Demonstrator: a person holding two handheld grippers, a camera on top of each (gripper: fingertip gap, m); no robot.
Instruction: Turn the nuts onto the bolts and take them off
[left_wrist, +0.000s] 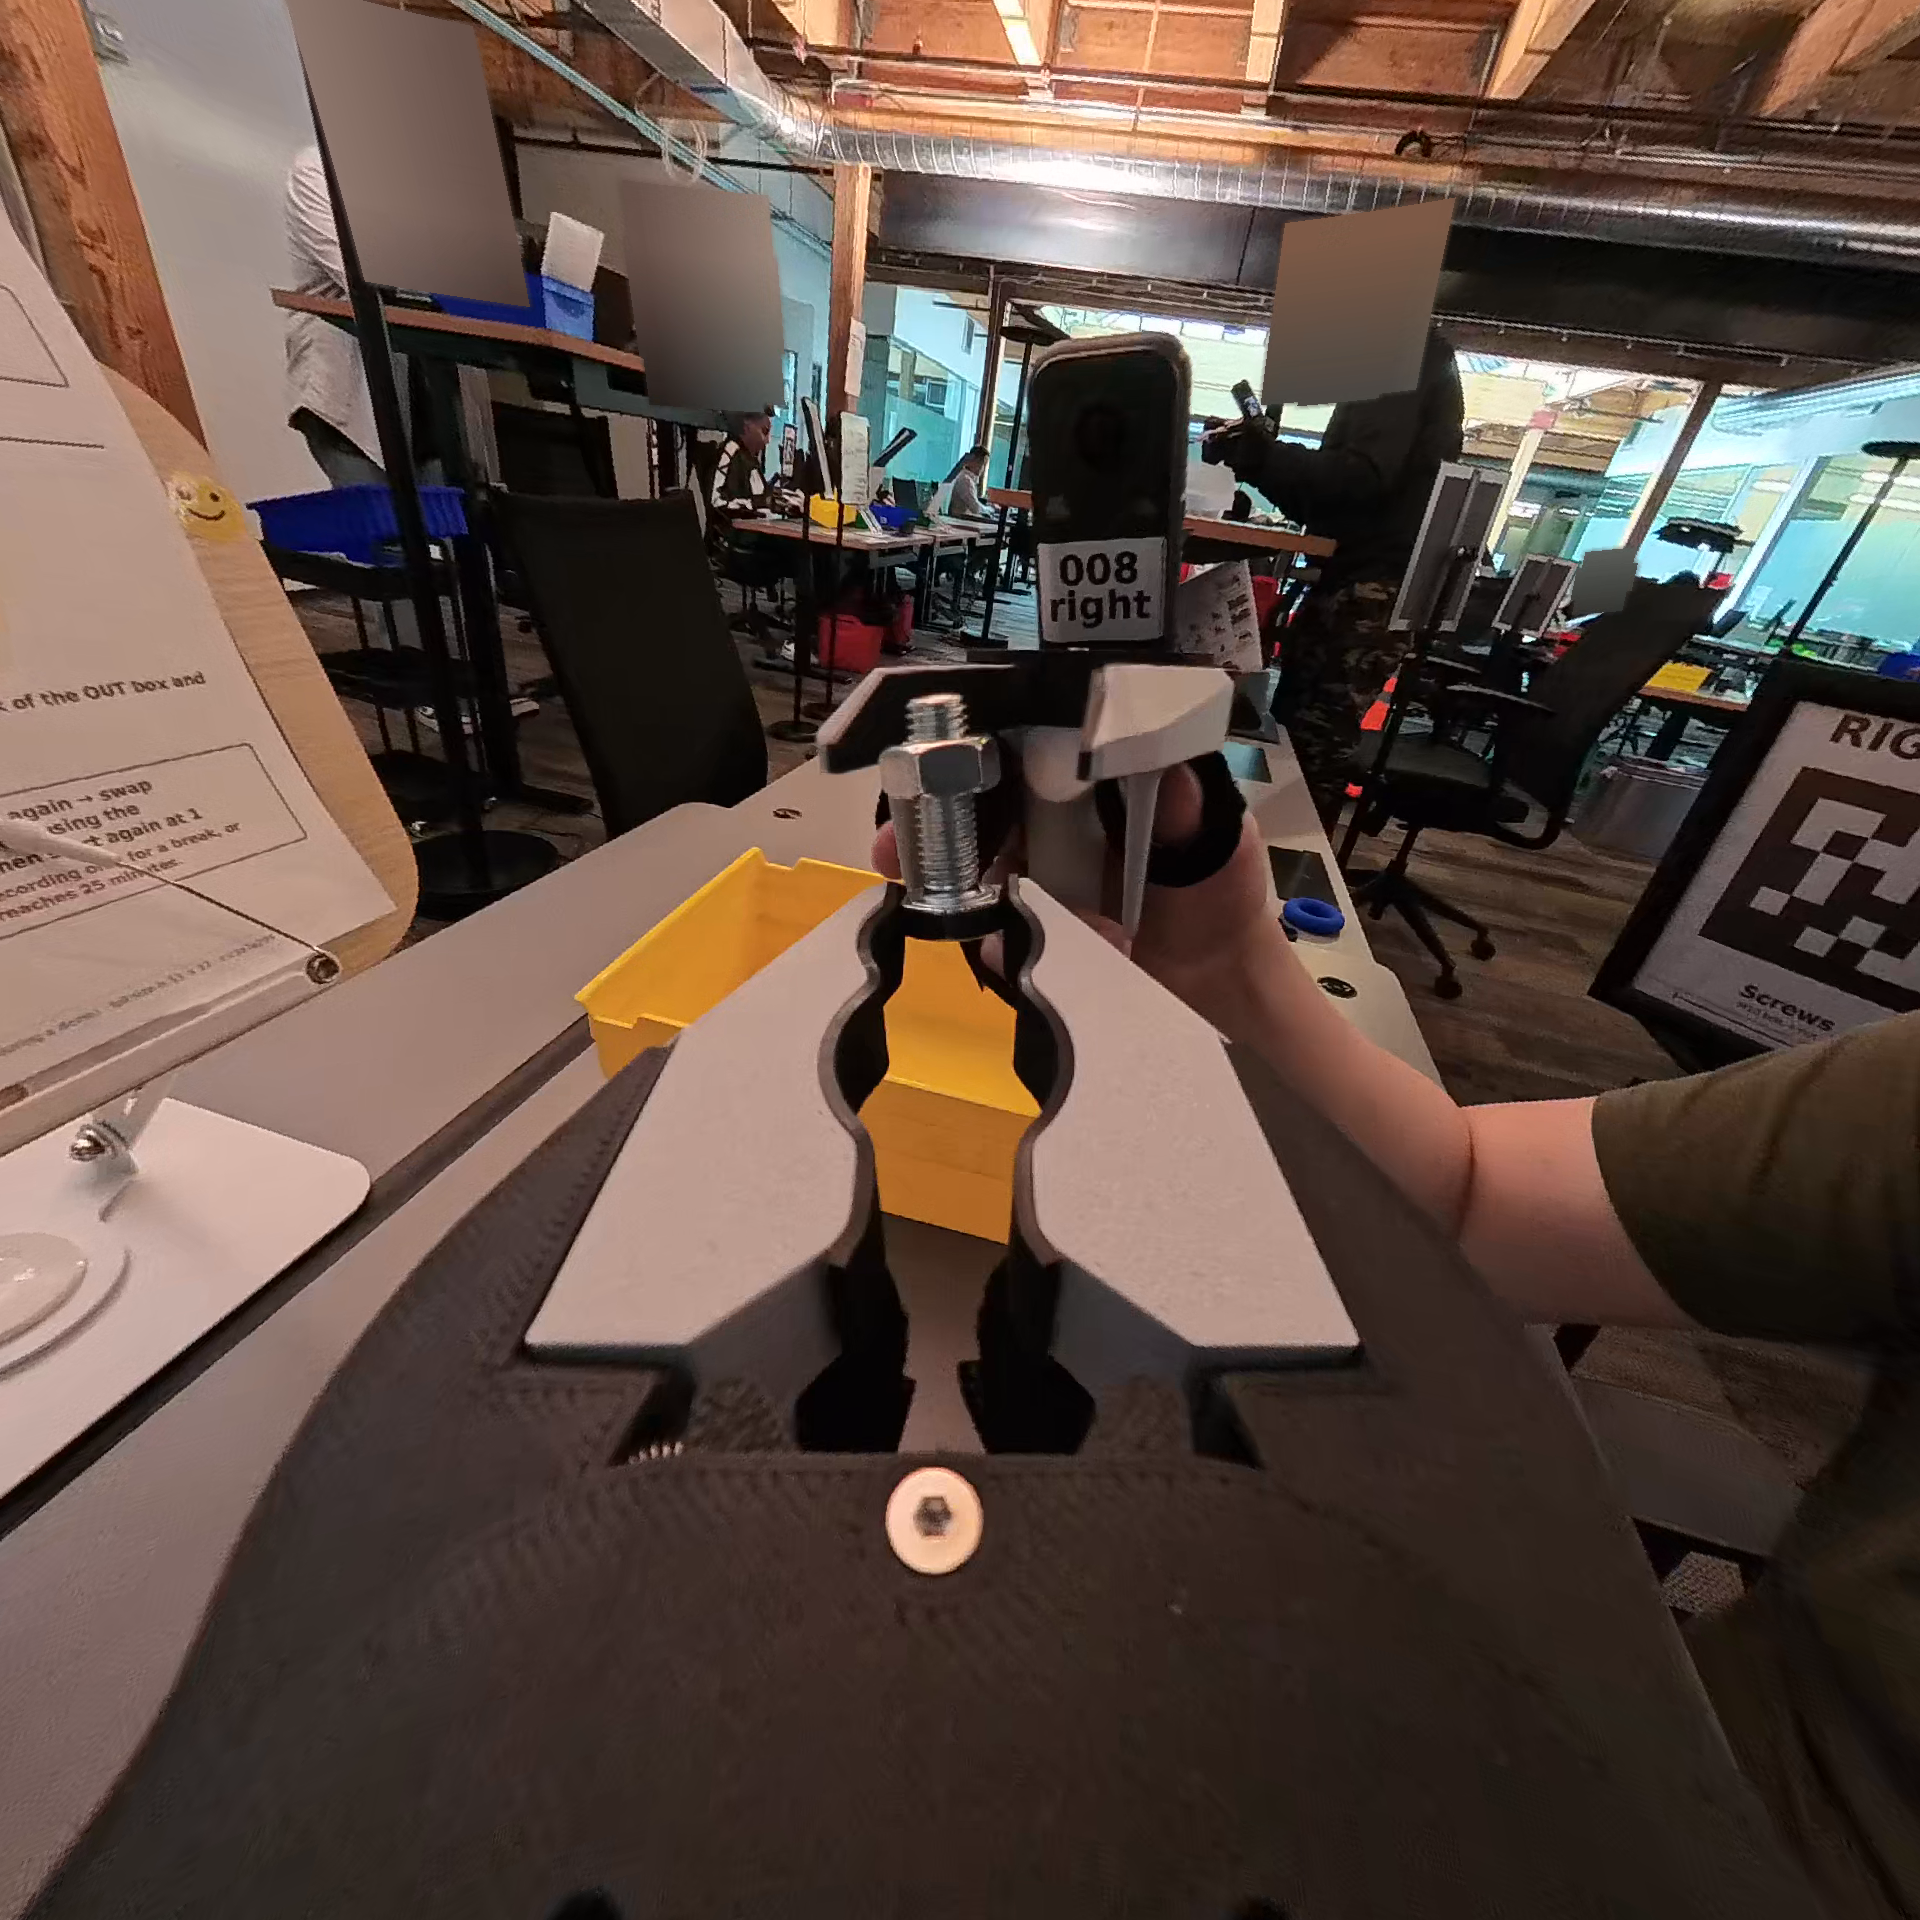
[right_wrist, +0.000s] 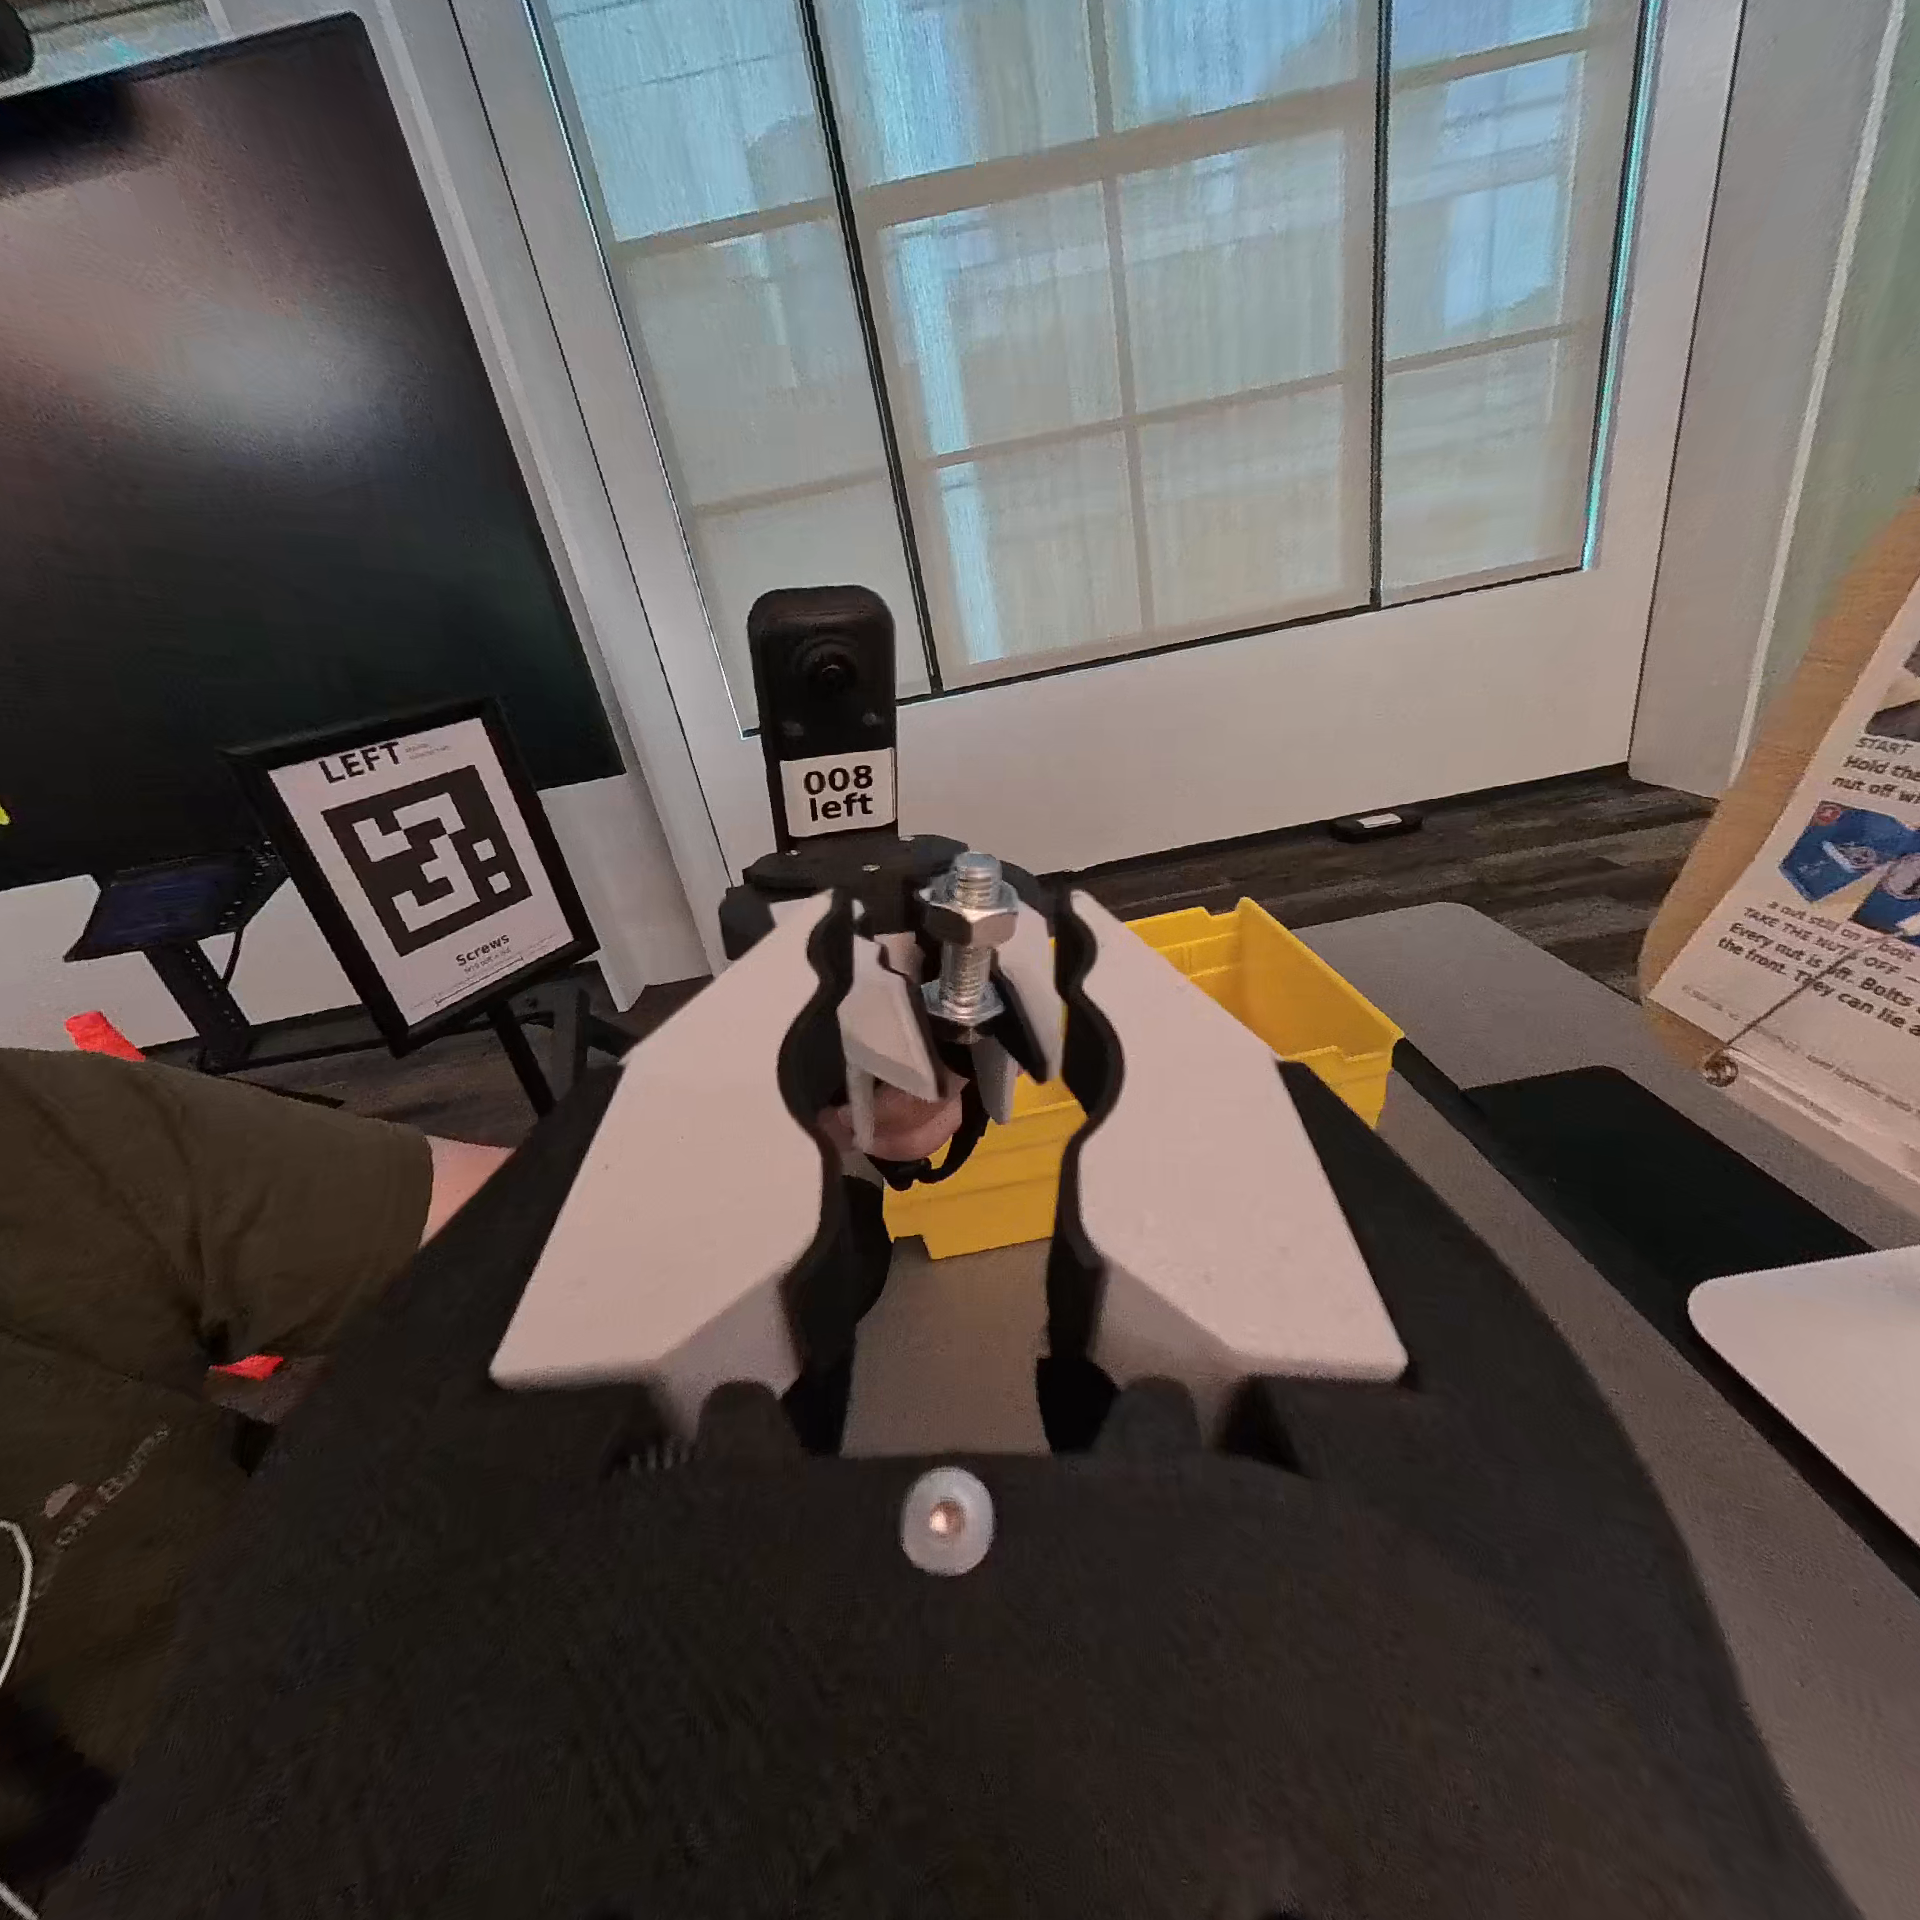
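Yellow bin (left_wrist: 769, 935) behind bolt (left_wrist: 938, 831) | left tool (left_wrist: 951, 914) clamps bolt head | right tool (right_wrist: 956, 935) apart around nut (left_wrist: 940, 771)

My left gripper (left_wrist: 951, 920) has pale grey wedge-shaped fingers (left_wrist: 717, 1143) with wavy black inner edges, set on a textured black printed body with one pale round screw (left_wrist: 932, 1519) at its six o'clock. My right gripper (right_wrist: 951, 1023) is built alike. I wear an olive-green short sleeve (left_wrist: 1756, 1184).
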